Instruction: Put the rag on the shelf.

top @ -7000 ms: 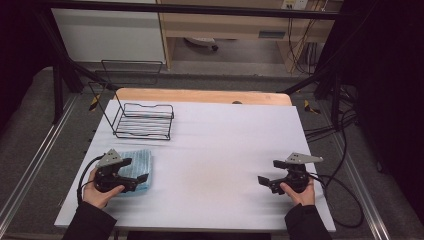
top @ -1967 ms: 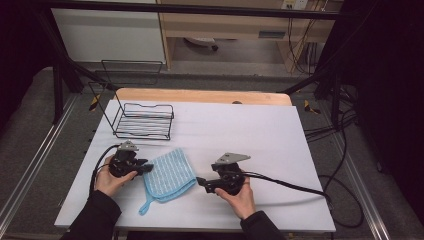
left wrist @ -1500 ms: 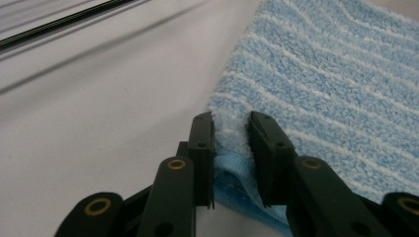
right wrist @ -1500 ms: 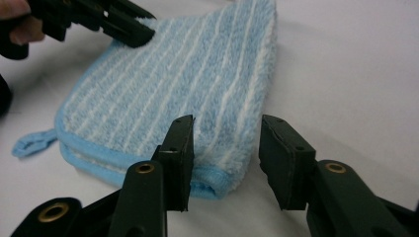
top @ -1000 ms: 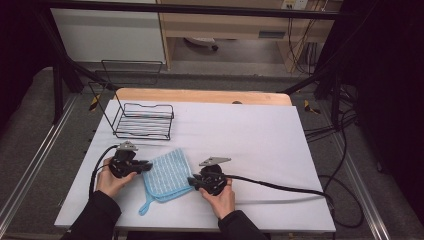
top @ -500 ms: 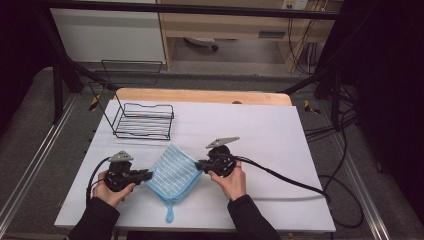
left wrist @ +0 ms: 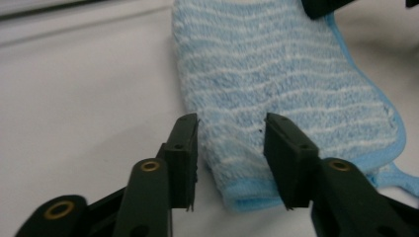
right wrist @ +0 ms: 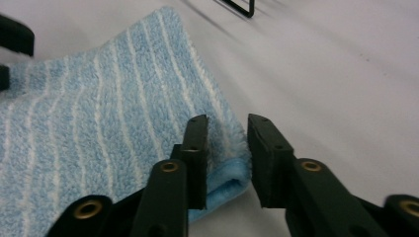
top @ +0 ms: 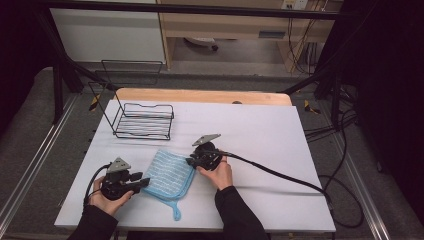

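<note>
A blue cloth with white stripes (top: 167, 172) lies folded on the white table (top: 260, 130), its hanging loop (top: 176, 216) pointing to the near edge. My left gripper (top: 145, 182) is at the cloth's near left corner. In the left gripper view its jaws stand open (left wrist: 230, 163) on either side of the cloth's edge (left wrist: 276, 74). My right gripper (top: 189, 161) is at the far right corner. Its jaws are open (right wrist: 227, 163) with the folded corner of the cloth (right wrist: 99, 113) between them, not squeezed.
A black wire basket (top: 142, 122) stands at the table's far left, beyond the cloth. The right gripper's cable (top: 280, 175) trails across the table to the right. A wooden strip (top: 200, 95) runs along the far edge.
Half a second ago the cloth hung stretched between the two grippers; now it lies flat and folded. The left gripper has drawn slightly nearer the front edge, and both sets of jaws stand open.
</note>
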Demonstrator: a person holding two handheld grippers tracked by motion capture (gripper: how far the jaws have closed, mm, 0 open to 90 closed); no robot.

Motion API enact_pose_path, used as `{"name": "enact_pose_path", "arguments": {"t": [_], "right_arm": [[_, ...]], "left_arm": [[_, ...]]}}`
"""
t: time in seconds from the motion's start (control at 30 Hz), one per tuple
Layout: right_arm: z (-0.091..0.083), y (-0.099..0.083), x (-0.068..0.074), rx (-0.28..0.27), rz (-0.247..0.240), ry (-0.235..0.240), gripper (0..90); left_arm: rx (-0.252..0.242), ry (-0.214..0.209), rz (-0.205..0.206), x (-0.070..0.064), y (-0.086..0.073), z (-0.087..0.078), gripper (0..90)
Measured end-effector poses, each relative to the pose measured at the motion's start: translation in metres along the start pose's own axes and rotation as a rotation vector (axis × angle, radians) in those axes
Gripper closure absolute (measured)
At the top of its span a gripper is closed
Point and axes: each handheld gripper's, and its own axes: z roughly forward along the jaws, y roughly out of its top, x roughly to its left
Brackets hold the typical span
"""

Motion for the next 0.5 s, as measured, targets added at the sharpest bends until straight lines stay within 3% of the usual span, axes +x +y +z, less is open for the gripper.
{"name": "enact_pose_path", "arguments": {"t": [0.07,0.17,0.2,0.33,0.5], "right_arm": [[-0.009,0.001,0.006,-0.043,-0.017,-0.018,52.7],[-0.017,0.002,0.011,-0.078,-0.021,-0.013,45.4],[-0.028,0.001,0.020,-0.102,-0.016,0.020,42.4],[-0.038,-0.008,0.038,-0.086,-0.019,0.091,46.7],[-0.039,-0.027,0.062,-0.034,-0.026,0.169,56.7]], "left_arm": [[-0.002,-0.002,0.006,0.004,0.004,-0.002,50.0],[0.020,-0.011,0.021,0.008,0.004,0.002,50.4],[0.043,-0.028,0.023,0.010,0.004,0.005,52.8],[0.099,-0.072,0.043,0.011,0.002,0.014,63.4],[0.124,-0.080,0.069,0.007,0.001,0.018,74.0]]}}
